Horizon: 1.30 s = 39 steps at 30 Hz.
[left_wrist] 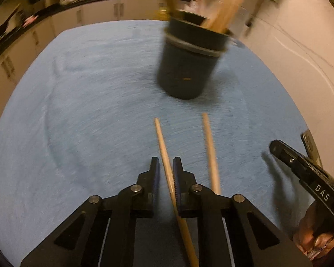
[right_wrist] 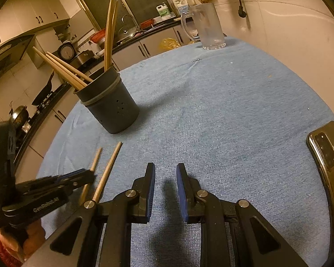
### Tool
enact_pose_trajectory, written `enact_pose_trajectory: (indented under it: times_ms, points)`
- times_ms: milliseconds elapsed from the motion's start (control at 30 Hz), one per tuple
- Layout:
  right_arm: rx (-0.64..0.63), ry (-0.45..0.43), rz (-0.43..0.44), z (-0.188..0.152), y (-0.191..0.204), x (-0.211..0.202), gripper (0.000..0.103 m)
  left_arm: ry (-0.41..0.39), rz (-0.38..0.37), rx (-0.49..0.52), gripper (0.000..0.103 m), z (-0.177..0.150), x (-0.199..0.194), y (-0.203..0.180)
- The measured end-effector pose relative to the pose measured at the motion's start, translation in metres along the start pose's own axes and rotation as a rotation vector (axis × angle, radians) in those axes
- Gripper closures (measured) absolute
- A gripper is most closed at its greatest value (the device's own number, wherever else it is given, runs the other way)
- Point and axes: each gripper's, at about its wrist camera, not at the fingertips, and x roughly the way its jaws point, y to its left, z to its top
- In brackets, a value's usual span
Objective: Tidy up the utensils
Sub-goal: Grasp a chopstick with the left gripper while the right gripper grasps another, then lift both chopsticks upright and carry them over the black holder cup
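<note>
The left gripper clamps one chopstick, tip aimed at the dark utensil holder ahead, likely for insertion. Its mate lies on the blue cloth just beside it. The right gripper hangs parted and empty.

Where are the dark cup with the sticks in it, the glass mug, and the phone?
Cup (right_wrist: pixel 113 109): right wrist view, on its side wall near the small holes.
Mug (right_wrist: pixel 208 29): right wrist view, on the middle of its glass body.
Phone (right_wrist: pixel 326 153): right wrist view, on its camera block.
</note>
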Motion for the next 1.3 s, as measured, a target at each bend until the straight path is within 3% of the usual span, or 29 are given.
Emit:
enact_pose_trajectory:
  times_ms: [100, 267, 467, 567, 767, 833, 967, 1100, 1300]
  points:
    - [-0.015, 0.008, -0.017, 0.0, 0.003, 0.002, 0.082, -0.01, -0.004, -0.071, 0.093, -0.009, -0.011, 0.023]
    - [-0.046, 0.029, -0.009, 0.004, 0.017, 0.003, 0.082, -0.027, -0.013, -0.104, 0.093, -0.02, -0.019, 0.039]
    - [-0.096, 0.158, 0.09, 0.016, 0.058, 0.021, 0.082, -0.033, -0.023, -0.113, 0.093, -0.023, -0.018, 0.04]
    - [-0.079, 0.243, 0.1, 0.019, 0.069, 0.038, 0.082, -0.03, -0.03, -0.122, 0.093, -0.025, -0.022, 0.043]
    - [-0.149, 0.336, 0.017, 0.021, 0.093, 0.065, 0.082, -0.029, -0.044, -0.131, 0.094, -0.03, -0.024, 0.049]
    - [-0.19, 0.338, -0.023, 0.023, 0.101, 0.07, 0.082, -0.031, -0.039, -0.124, 0.094, -0.029, -0.024, 0.048]
    - [-0.232, 0.358, -0.044, 0.022, 0.109, 0.074, 0.094, -0.029, -0.033, -0.126, 0.095, -0.028, -0.023, 0.046]
    - [-0.176, 0.348, 0.028, 0.026, 0.098, 0.067, 0.096, -0.037, -0.039, -0.123, 0.097, -0.025, -0.024, 0.044]
    - [-0.169, 0.232, 0.103, 0.034, 0.092, 0.032, 0.096, -0.1, -0.038, -0.119, 0.097, -0.018, -0.043, 0.038]
